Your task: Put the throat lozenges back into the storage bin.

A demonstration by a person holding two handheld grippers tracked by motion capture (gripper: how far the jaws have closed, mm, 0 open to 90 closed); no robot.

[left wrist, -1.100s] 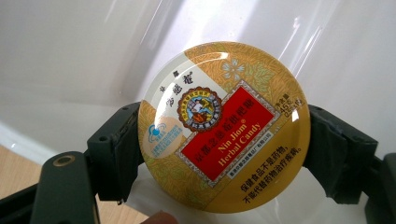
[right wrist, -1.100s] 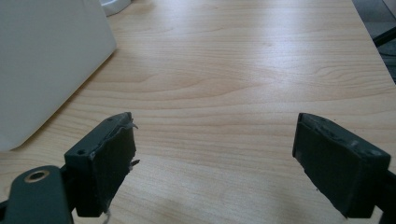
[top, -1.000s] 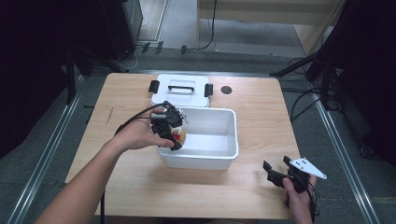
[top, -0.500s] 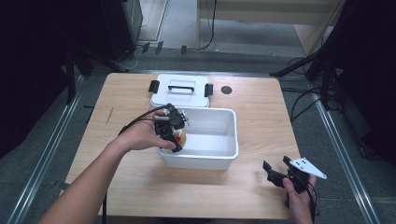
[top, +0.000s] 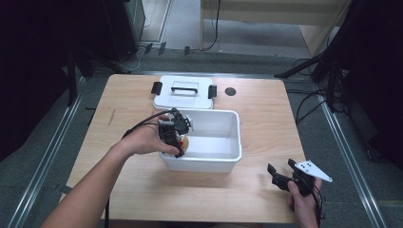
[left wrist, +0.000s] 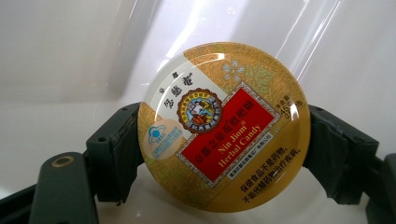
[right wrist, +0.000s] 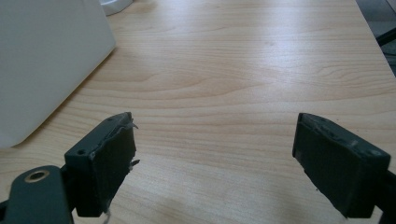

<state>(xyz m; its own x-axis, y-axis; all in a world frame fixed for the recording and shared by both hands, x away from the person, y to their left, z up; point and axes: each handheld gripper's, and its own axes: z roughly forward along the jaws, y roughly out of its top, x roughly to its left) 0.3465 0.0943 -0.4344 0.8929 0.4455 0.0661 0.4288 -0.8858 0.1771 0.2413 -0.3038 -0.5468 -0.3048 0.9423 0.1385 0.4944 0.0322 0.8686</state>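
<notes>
A round yellow candy tin [left wrist: 224, 126] with a red label sits between the jaws of my left gripper [left wrist: 223, 154], which is shut on its edges. In the high view the left gripper [top: 177, 140] reaches over the left wall of a white plastic bin [top: 223, 161] and holds the tin [top: 185, 141] inside it, near the left end. My right gripper [top: 281, 170] rests over the table at the front right, to the right of the bin. Its jaws [right wrist: 212, 140] stand wide open with nothing between them.
The bin's white lid [top: 183, 92] with black clips lies flat behind the bin. A dark round hole [top: 230, 91] marks the table at the back. The bin's near corner [right wrist: 51, 60] rises to the left of the right gripper. Bare wood lies ahead of it.
The left gripper with the tin has shifted slightly down and inward at the bin's left end. The right gripper has not moved.
</notes>
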